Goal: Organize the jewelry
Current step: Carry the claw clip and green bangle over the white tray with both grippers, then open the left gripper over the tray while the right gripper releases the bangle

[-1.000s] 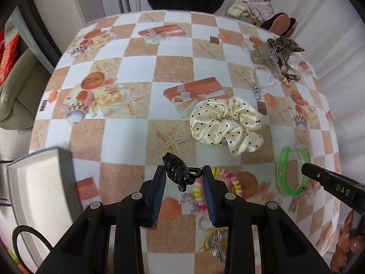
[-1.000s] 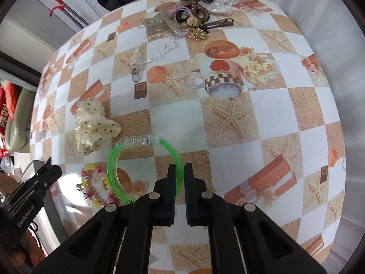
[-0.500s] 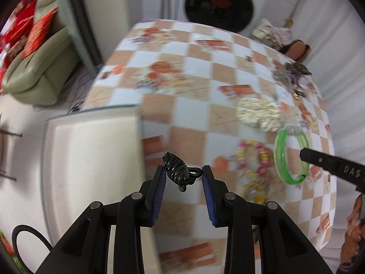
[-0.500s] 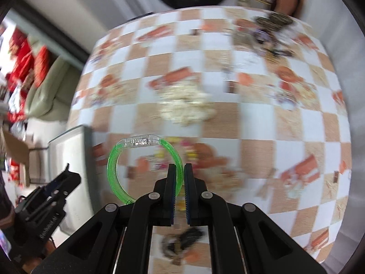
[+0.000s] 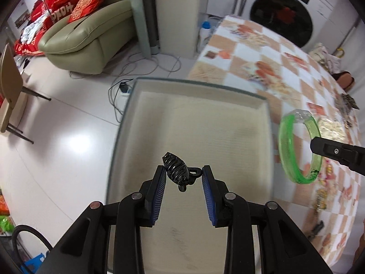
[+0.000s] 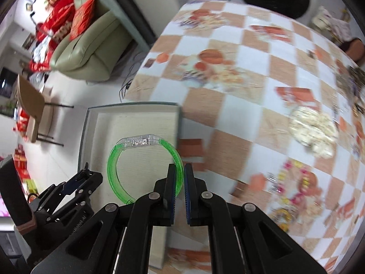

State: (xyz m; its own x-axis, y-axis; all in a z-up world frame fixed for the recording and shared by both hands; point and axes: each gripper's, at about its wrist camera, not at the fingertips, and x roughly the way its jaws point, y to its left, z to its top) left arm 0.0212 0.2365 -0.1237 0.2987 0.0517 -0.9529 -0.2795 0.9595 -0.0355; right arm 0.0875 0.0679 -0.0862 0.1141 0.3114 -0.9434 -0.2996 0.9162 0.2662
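My left gripper [image 5: 183,171] is shut on a black hair claw clip [image 5: 176,171] and holds it above the cream-lined grey tray [image 5: 196,105] at the table's left edge. My right gripper [image 6: 180,171] is shut on a green translucent bangle [image 6: 114,159] with a clear plastic section and holds it over the tray [image 6: 136,111]. The bangle [image 5: 285,146] and the right gripper [image 5: 317,145] also show at the right of the left wrist view, just past the tray's right wall. The left gripper [image 6: 85,175] shows at the lower left of the right wrist view.
The checkered tablecloth [image 6: 239,73] holds a cream dotted scrunchie [image 6: 312,132], a colourful bead bracelet [image 6: 296,182] and a pile of hair accessories [image 5: 346,102] at the far side. Beyond the table's edge are white floor, a sofa [image 5: 86,36], a chair [image 5: 11,91] and a washing machine [image 5: 280,20].
Both grippers have swung left from over the table to the tray, still holding the clip and the bangle. The tray now fills the middle of the left wrist view.
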